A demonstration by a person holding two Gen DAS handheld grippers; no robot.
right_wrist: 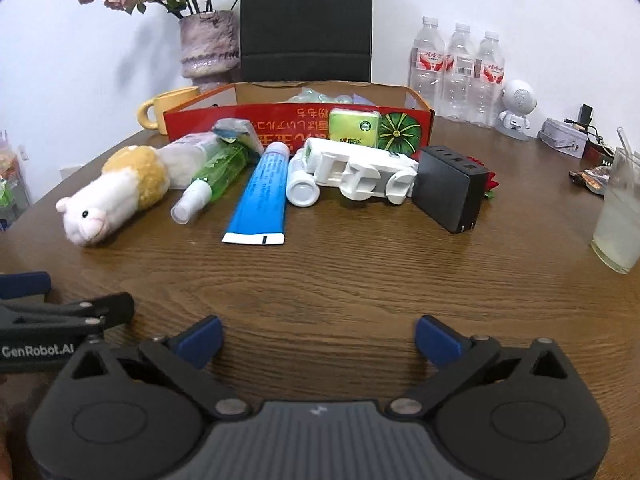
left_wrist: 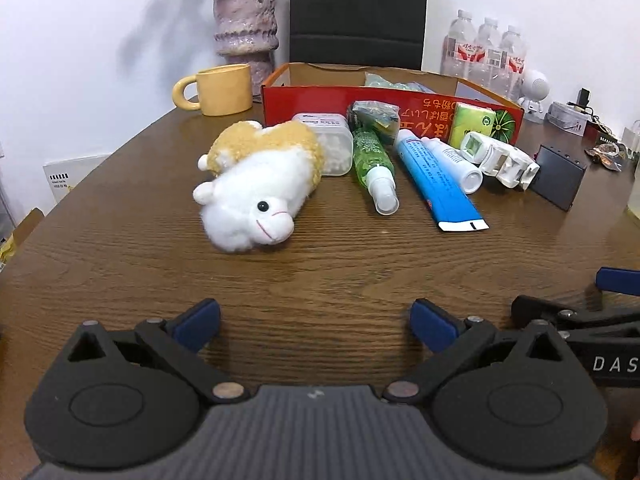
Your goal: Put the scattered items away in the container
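Note:
A red cardboard box [left_wrist: 312, 100] [right_wrist: 280, 130] stands at the back of the wooden table. In front of it lie a plush alpaca [left_wrist: 260, 188] [right_wrist: 116, 194], a clear tub [left_wrist: 332, 144], a green spray bottle [left_wrist: 372, 160] [right_wrist: 214, 178], a blue tube [left_wrist: 436, 180] [right_wrist: 262, 196], a white bottle [left_wrist: 456, 164] [right_wrist: 302, 186], a white plastic device [left_wrist: 500, 158] [right_wrist: 360, 172], a green tissue pack [left_wrist: 474, 122] [right_wrist: 354, 128] and a black charger [left_wrist: 558, 176] [right_wrist: 450, 194]. My left gripper [left_wrist: 316, 324] and right gripper [right_wrist: 318, 340] are open and empty, side by side near the table's front.
A yellow mug [left_wrist: 218, 90] and a vase [left_wrist: 246, 28] stand at the back left. A dark chair back [left_wrist: 356, 12] is behind the box. Water bottles [right_wrist: 456, 72], a small white robot figure [right_wrist: 516, 108] and a glass of drink [right_wrist: 620, 216] stand on the right.

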